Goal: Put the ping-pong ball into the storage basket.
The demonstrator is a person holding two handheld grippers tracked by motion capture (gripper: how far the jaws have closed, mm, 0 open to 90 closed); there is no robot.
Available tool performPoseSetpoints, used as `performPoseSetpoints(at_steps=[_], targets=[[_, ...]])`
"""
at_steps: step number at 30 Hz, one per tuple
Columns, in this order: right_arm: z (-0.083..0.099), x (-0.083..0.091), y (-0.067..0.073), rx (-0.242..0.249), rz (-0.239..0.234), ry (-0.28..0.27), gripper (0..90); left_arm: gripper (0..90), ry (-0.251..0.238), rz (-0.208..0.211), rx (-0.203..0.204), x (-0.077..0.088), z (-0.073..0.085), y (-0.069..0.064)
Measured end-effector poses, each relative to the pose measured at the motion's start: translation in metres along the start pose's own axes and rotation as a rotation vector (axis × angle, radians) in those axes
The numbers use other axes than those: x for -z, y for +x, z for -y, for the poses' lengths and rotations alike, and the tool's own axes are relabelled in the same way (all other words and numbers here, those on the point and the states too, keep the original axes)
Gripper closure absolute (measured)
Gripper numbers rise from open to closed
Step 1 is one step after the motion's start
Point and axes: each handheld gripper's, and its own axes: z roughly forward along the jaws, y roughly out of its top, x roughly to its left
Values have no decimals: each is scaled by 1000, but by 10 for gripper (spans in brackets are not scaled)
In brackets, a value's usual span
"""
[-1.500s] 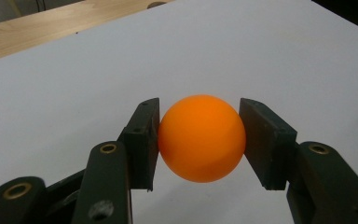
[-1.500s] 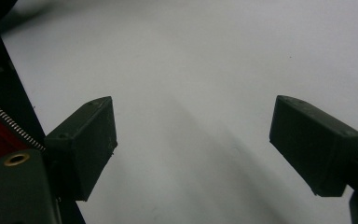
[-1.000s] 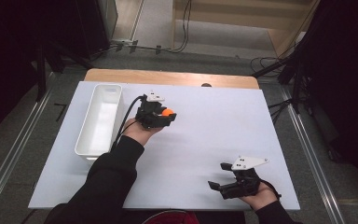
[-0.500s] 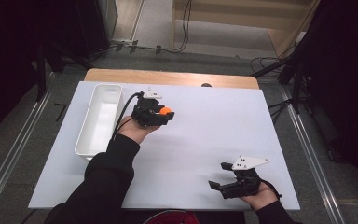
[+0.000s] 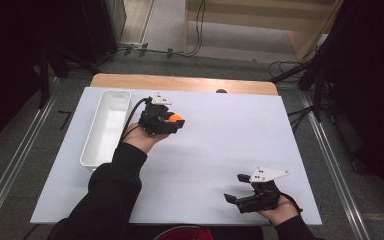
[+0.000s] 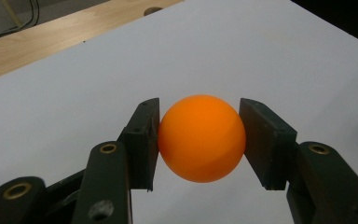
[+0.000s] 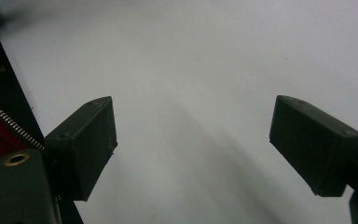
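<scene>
White sheet covering the wooden tabletop (image 5: 260, 130), dark room and cables on the floor behind; high view first: left gripper (image 5: 172, 122) sits mid-left of the sheet, just right of the long white rectangular plastic tray (image 5: 91, 155), with a small orange plastic ball (image 5: 175, 119) at its tip. Right gripper (image 5: 237, 189) rests low near the near-right edge of the sheet, well apart from the ball and the tray, nothing between its jaws. Tray looks empty from this angle. Step in hand, as I read it: ball is grasped and the carry is under way, likely toward the tray. Whether the ball is lifted or just off the sheet, cannot tell from above. Next move calls for swinging the left gripper leftward over the tray rim, keeping the squeeze steady since a smooth round ball can pop out, then lowering inside the walls before letting go. Left gripper view: orange ball (image 6: 201, 138) sits centred between the two black jaws, each pad touching a side, jaws closed to ball width and clamped on it, white sheet and a strip of wood edge behind. Right gripper view: jaws spread wide, holding nothing and touching nothing, plain white sheet beyond them, a bit of red fabric at the left edge.
</scene>
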Motion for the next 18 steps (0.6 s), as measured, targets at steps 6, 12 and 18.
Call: performPoseSetpoints(at_steps=[6,12,18], targets=[[0,0,0,0,1,-1,135,500,1,-12,11,3,1,5],[0,0,0,0,0,-1,135,501,3,-20,16,3,1,9],[0,0,0,-1,-1,-1,135,501,5,-29,20,5,2,13]])
